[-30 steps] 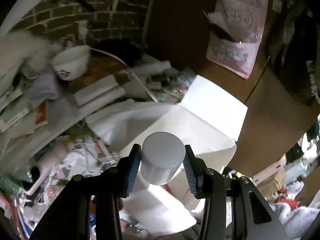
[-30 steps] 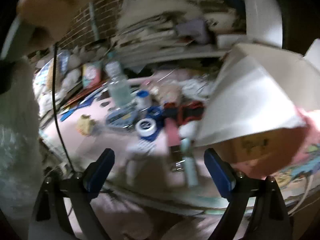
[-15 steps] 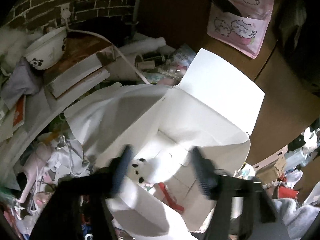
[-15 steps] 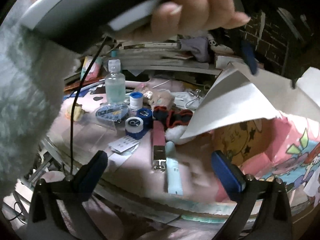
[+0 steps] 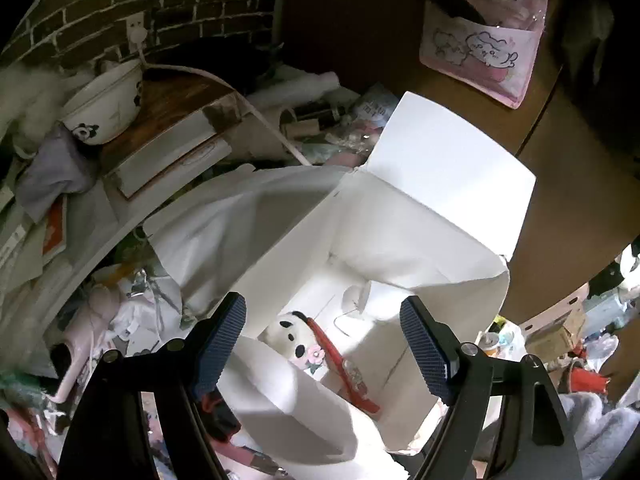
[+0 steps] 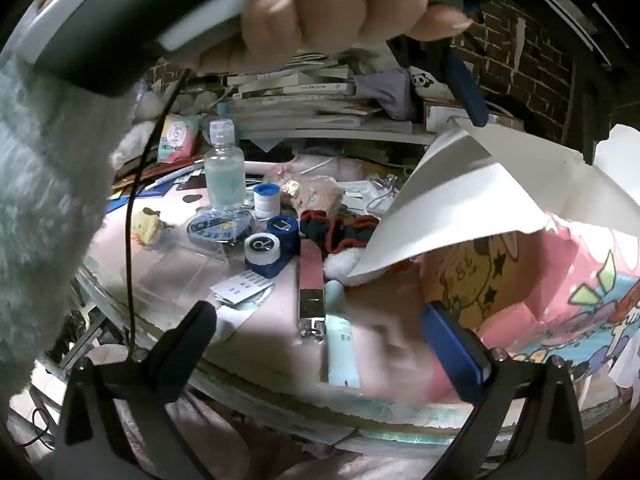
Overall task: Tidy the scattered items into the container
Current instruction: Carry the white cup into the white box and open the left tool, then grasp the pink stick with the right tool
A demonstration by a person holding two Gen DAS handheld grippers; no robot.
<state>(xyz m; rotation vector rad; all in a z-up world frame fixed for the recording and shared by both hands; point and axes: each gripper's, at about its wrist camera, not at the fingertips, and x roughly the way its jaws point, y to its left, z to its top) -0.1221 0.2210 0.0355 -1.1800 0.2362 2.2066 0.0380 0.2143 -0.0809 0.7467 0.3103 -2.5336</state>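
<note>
My left gripper (image 5: pixel 324 312) hangs open over the open white box (image 5: pixel 420 240) and holds nothing. In the box lie a panda plush (image 5: pixel 290 330), a red strap (image 5: pixel 340 364) and a pale round shape (image 5: pixel 354 295) that may be the white jar. My right gripper (image 6: pixel 320 312) is open above the pink table top. Just ahead of it lie a light blue tube (image 6: pixel 340 344) and a pink and gold stick (image 6: pixel 311 280). Further off are a blue lens case (image 6: pixel 272 248), a clear bottle (image 6: pixel 224 168), a round blue tin (image 6: pixel 220 226) and a dark cloth (image 6: pixel 340 232).
A hand (image 6: pixel 340 8) holding the left gripper fills the top of the right wrist view. The box flap (image 6: pixel 440 208) overhangs the table at right. Stacked books (image 6: pixel 304 96), a panda bowl (image 5: pixel 104 108) and a brick wall (image 5: pixel 180 8) stand behind. A fuzzy sleeve (image 6: pixel 44 200) covers the left.
My left gripper has opened and let go of the white jar over the box, then dropped closer to the box. My right gripper has swung toward the tube and stick.
</note>
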